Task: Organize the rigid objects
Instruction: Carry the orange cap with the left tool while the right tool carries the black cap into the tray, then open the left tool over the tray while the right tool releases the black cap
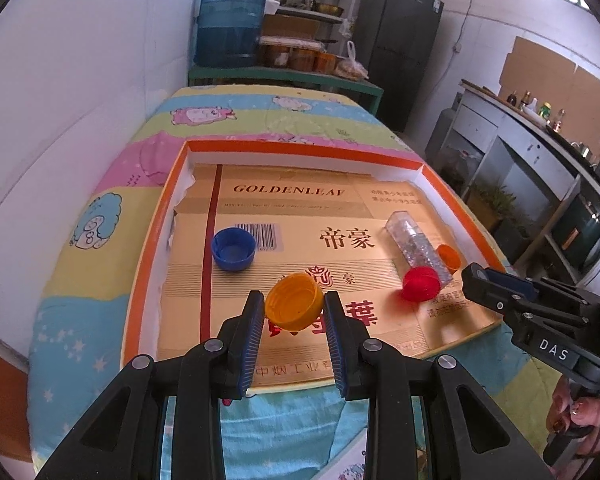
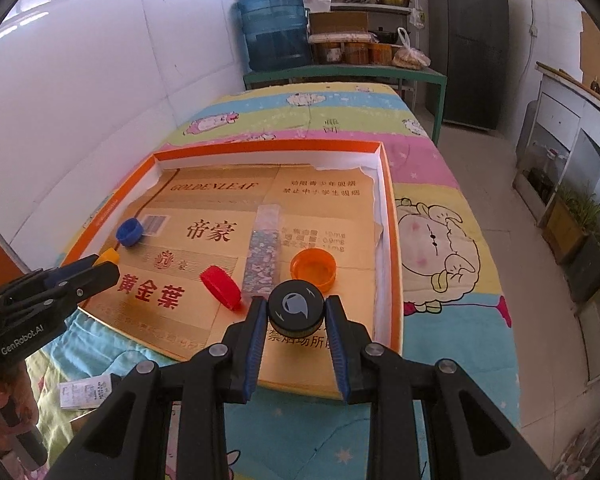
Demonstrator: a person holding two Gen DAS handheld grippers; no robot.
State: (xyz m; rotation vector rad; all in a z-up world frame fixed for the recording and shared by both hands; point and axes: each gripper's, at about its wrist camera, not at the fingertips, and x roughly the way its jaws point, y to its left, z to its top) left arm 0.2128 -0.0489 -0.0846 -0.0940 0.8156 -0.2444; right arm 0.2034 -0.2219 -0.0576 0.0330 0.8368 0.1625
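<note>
My left gripper [image 1: 294,307] is shut on a yellow-orange bottle cap [image 1: 294,306], held tilted above the near part of the orange-rimmed box lid [image 1: 300,147]. My right gripper [image 2: 296,312] is shut on a black cap [image 2: 296,309] with a white mark on top, over the lid's near right part. On the gold cardboard inside the lid lie a blue cap [image 1: 233,249] [image 2: 130,232], a red cap [image 1: 421,283] [image 2: 221,287], an orange cap [image 2: 313,268] [image 1: 448,258] and a clear glitter-filled tube [image 2: 265,254] [image 1: 418,242].
The lid rests on a cartoon-print quilt [image 2: 440,236] on a bed against a white wall. A blue water jug [image 1: 230,26], shelves and a dark fridge [image 2: 466,40] stand beyond. A paper slip [image 2: 85,394] lies near the left. A hand [image 1: 580,416] holds the right gripper's handle.
</note>
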